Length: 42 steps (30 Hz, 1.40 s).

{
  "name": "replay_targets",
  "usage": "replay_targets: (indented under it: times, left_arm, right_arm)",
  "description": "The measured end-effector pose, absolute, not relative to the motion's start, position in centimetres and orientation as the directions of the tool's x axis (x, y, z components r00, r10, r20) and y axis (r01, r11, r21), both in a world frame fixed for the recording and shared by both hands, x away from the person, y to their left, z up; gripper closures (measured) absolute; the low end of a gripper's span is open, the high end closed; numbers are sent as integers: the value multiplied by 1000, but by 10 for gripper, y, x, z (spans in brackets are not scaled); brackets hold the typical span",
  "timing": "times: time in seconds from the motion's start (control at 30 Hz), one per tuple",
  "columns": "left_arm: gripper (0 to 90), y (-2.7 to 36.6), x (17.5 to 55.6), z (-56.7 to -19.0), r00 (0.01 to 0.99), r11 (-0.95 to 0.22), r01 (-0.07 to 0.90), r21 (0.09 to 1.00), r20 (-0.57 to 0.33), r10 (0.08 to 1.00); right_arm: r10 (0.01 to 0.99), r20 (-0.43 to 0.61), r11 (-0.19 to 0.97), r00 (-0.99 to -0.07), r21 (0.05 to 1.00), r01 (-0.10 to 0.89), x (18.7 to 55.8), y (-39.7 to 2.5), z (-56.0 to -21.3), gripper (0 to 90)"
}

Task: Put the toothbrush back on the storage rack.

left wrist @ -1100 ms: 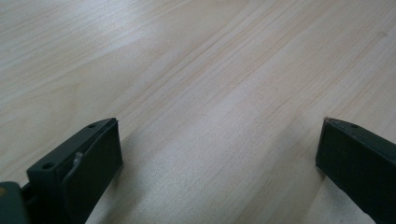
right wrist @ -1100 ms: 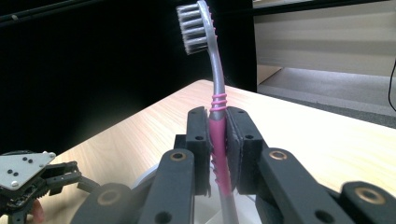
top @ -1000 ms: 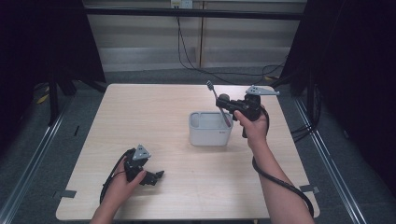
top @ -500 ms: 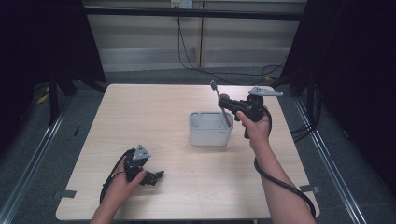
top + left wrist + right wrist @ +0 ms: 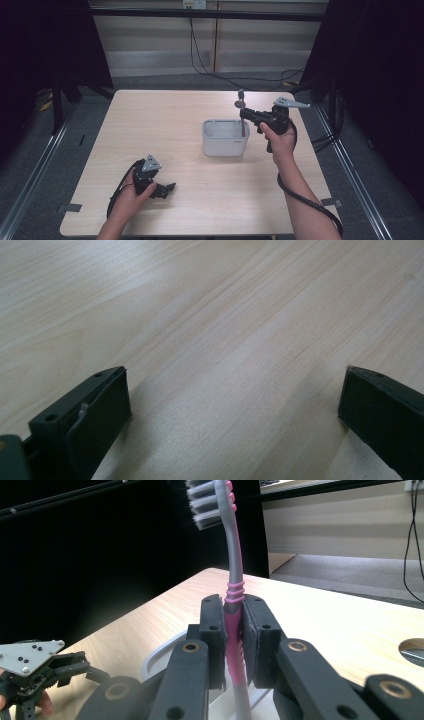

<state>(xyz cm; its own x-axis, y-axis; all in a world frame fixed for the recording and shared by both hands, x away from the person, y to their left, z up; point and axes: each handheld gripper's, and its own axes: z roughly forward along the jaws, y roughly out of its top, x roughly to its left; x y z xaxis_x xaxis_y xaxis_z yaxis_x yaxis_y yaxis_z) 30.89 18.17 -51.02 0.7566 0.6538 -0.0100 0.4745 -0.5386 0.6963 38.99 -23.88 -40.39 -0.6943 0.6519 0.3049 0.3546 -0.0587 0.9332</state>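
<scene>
A grey and pink toothbrush (image 5: 234,575) stands upright with its bristles on top, clamped between the jaws of my right gripper (image 5: 233,611). In the high view the right gripper (image 5: 245,116) holds the toothbrush (image 5: 241,107) over the right side of a white rectangular cup (image 5: 225,138), handle end dipping into it. My left gripper (image 5: 164,190) rests low on the table (image 5: 150,125) near the front left, jaws wide apart. In the left gripper view its fingers (image 5: 90,410) frame bare wood and nothing lies between them.
The white cup sits right of the table's centre. Black curtains flank both sides, and cables (image 5: 210,60) hang by the back wall. A cable loops from each gripper. A round hole (image 5: 412,647) shows in the tabletop at the right gripper view's edge.
My right gripper has turned the toothbrush from a slant to upright and shifted it slightly over the cup. The left gripper has stayed still.
</scene>
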Motion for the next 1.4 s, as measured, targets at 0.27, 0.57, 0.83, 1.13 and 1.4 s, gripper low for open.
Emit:
replay_targets:
  times: [0.27, 0.57, 0.83, 1.13, 1.4]
  left_arm:
    - [0, 182, 309, -510, 756, -538, 475, 696, -10, 654]
    - [0, 182, 309, -510, 756, -539, 475, 696, -10, 654]
    - [0, 182, 309, -510, 756, -538, 475, 696, -11, 654]
    - [0, 182, 309, -510, 756, -538, 475, 696, -11, 654]
    - [0, 182, 309, -510, 756, -538, 475, 696, -10, 654]
  right_arm:
    - [659, 308, -55, -686, 929, 365, 386, -244, -407, 806]
    - [659, 310, -54, -685, 929, 367, 384, -245, -410, 806]
    - [659, 310, -51, -685, 927, 370, 382, -245, -413, 805]
    - [661, 314, -48, -682, 924, 380, 381, -247, -417, 805]
    - [663, 309, -34, -682, 923, 384, 379, -249, -420, 804]
